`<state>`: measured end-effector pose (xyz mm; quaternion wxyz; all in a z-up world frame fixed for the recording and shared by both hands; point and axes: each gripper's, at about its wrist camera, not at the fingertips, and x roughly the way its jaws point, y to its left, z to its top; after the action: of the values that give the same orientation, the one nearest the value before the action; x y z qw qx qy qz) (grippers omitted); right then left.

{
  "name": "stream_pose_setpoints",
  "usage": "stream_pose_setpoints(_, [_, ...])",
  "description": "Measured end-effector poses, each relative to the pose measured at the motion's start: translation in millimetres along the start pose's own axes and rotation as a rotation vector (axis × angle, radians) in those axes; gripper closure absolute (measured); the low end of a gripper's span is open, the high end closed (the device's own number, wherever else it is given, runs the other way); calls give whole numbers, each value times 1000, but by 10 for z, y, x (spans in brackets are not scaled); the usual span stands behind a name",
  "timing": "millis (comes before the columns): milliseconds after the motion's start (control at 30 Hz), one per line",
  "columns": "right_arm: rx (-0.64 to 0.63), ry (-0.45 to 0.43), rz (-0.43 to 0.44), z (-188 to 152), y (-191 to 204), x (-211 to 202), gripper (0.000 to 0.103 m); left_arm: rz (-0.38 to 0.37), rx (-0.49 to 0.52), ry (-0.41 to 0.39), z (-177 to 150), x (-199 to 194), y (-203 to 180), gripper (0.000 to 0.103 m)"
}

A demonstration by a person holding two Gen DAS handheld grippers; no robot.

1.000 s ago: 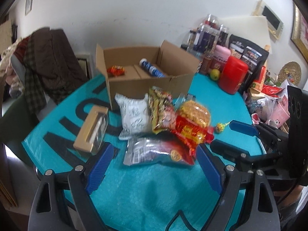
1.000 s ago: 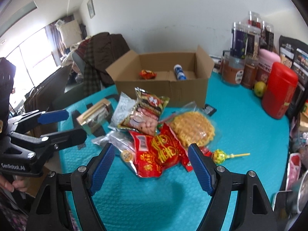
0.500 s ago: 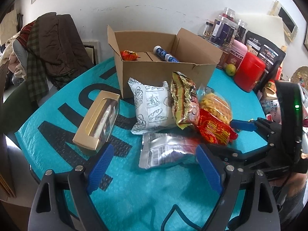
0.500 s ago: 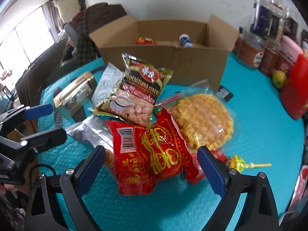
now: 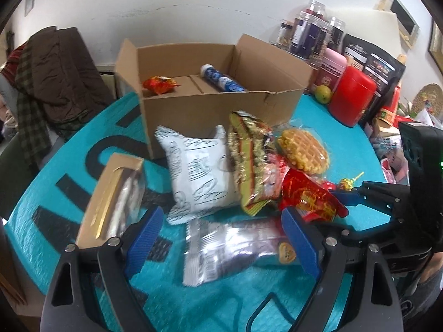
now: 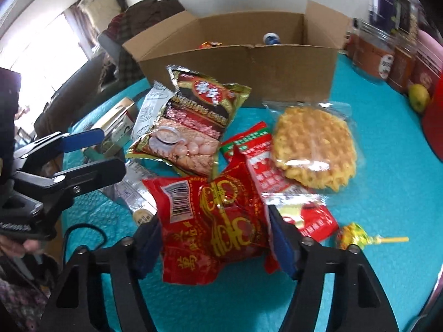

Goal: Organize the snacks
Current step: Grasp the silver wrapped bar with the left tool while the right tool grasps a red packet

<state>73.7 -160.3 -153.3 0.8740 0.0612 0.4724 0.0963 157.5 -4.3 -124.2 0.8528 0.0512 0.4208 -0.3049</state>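
A pile of snacks lies on the teal table in front of an open cardboard box [image 5: 221,105]. My left gripper [image 5: 221,240] is open, its blue pads on either side of a silver packet [image 5: 229,249]. My right gripper [image 6: 218,246] is open, its pads straddling a red and gold packet [image 6: 213,221]. That packet also shows in the left wrist view [image 5: 307,196]. Nearby lie a white pouch [image 5: 199,171], a gold and maroon bag [image 6: 191,121], a wrapped waffle [image 6: 313,149], a lollipop [image 6: 357,239] and a windowed gold box [image 5: 113,196]. The cardboard box holds a blue tube [image 5: 221,78] and an orange wrapper [image 5: 159,84].
A red canister [image 5: 351,96], a green fruit [image 5: 322,94], jars and dark bags stand at the back right. Clothes hang over a chair [image 5: 55,77] at the left. The table edge [image 5: 16,238] runs close on the left.
Both grippers have moved forward and down toward the pile. The right gripper's pads now sit on either side of the red and gold packet; the left pads flank the silver packet.
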Motion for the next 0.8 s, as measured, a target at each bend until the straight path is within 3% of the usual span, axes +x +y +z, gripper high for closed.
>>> stream_pose_setpoints(67, [13, -4, -23, -50, -57, -59, 51, -61, 6, 31, 16, 68, -13, 15])
stream_pose_setpoints(200, [26, -5, -39, -131, -116, -141, 53, -121, 20, 71, 35, 170, -33, 15])
stream_pose_setpoints(533, [120, -7, -51, -388, -249, -353, 53, -152, 148, 157, -25, 302, -273, 15])
stream_pose_setpoints(667, [130, -8, -59, -420, -241, -384, 52, -168, 156, 207, -127, 314, -315, 15])
stream_pose_setpoints(800, [128, -7, -54, -433, -198, -379, 46, -159, 158, 199, -229, 267, -364, 15])
